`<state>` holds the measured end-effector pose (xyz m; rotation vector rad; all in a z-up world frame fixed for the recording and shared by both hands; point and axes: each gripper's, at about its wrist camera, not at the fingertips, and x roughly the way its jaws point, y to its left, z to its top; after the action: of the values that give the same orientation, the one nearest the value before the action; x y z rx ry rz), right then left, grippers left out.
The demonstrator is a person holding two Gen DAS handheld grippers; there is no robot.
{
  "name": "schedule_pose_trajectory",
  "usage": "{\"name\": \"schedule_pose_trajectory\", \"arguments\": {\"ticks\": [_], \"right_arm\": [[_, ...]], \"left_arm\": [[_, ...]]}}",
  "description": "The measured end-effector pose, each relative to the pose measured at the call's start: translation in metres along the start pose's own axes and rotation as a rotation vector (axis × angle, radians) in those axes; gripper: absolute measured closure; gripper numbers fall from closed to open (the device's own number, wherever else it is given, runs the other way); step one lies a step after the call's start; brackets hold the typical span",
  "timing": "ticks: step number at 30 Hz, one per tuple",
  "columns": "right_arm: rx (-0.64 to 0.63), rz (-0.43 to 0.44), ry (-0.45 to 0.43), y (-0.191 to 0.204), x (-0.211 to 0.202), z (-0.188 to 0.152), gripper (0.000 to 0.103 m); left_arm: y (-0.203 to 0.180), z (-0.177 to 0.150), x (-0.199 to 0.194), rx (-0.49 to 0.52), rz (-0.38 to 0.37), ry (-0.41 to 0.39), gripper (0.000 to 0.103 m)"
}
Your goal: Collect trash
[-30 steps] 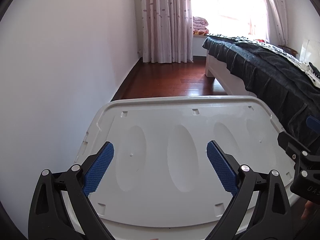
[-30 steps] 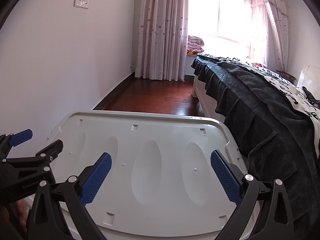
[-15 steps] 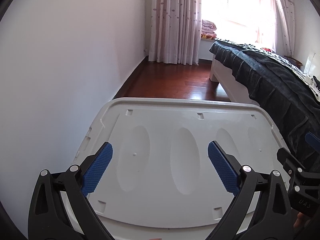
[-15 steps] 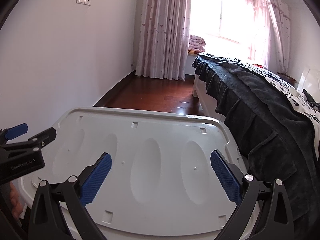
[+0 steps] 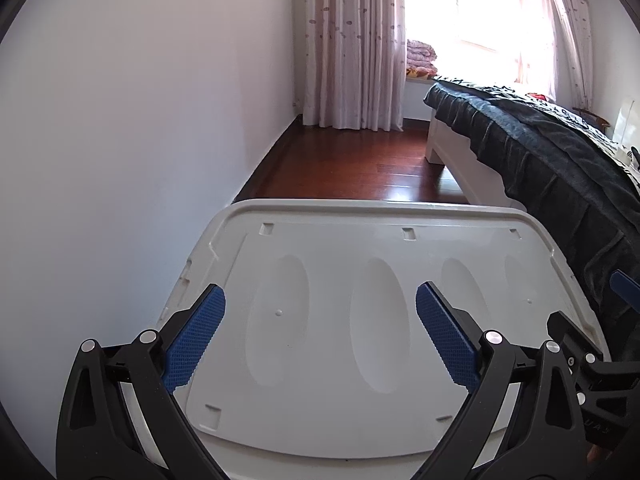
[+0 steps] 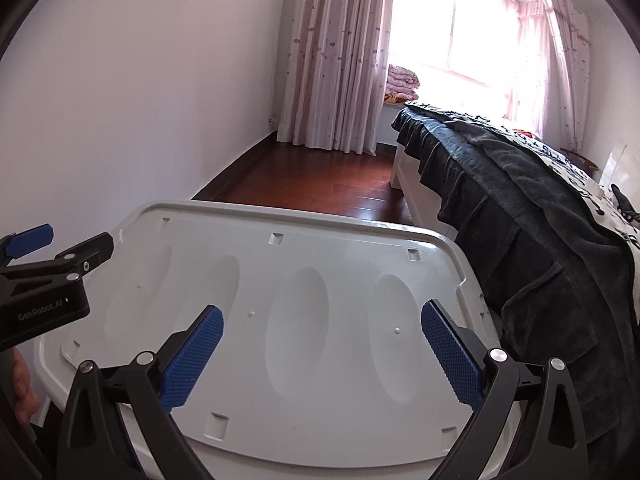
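A white plastic bin lid (image 5: 360, 320) with oval dents lies just below both grippers; it also shows in the right wrist view (image 6: 280, 320). My left gripper (image 5: 320, 304) is open and empty above the lid's near half. My right gripper (image 6: 322, 320) is open and empty above the same lid, to the right of the left one. The left gripper's body (image 6: 44, 280) shows at the left edge of the right wrist view. The right gripper's body (image 5: 592, 360) shows at the right edge of the left wrist view. No trash is in view.
A white wall (image 5: 120, 140) runs along the left. A bed with a dark blanket (image 6: 520, 220) runs along the right. A red-brown wood floor strip (image 5: 352, 168) leads to pink curtains (image 5: 352, 40) and a bright window.
Both views have tilted up slightly and the lid sits lower in frame. Both grippers stay open and empty.
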<state>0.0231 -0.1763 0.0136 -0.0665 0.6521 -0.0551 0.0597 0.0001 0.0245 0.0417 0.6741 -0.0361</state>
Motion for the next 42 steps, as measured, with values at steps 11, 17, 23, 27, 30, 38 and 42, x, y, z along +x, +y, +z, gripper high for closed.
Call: {"name": "schedule_pose_trajectory", "arguments": {"ticks": [11,17,23,27,30,38,42], "right_arm": [[-0.013,0.004,0.015,0.002,0.003,-0.002,0.005],[-0.015,0.008,0.023,0.002,0.005,-0.003,0.005],[-0.017,0.008,0.030,0.002,0.008,-0.003,0.005],[-0.015,0.008,0.029,0.002,0.008,-0.003,0.005],[-0.015,0.008,0.030,0.003,0.008,-0.003,0.005],[-0.016,0.008,0.030,0.003,0.009,-0.003,0.005],[-0.015,0.007,0.028,0.002,0.009,-0.003,0.005]], "left_arm": [[0.002,0.000,-0.003,-0.009,-0.028,-0.039,0.009],[0.004,0.000,-0.007,-0.012,-0.036,-0.061,0.009],[0.004,0.001,-0.007,-0.008,-0.038,-0.064,0.009],[0.001,0.001,-0.006,0.008,-0.006,-0.065,0.009],[0.000,0.001,-0.002,0.015,0.001,-0.042,0.009],[-0.003,-0.002,0.004,0.031,0.007,-0.010,0.009],[-0.002,-0.003,0.005,0.034,0.005,0.000,0.009]]}}
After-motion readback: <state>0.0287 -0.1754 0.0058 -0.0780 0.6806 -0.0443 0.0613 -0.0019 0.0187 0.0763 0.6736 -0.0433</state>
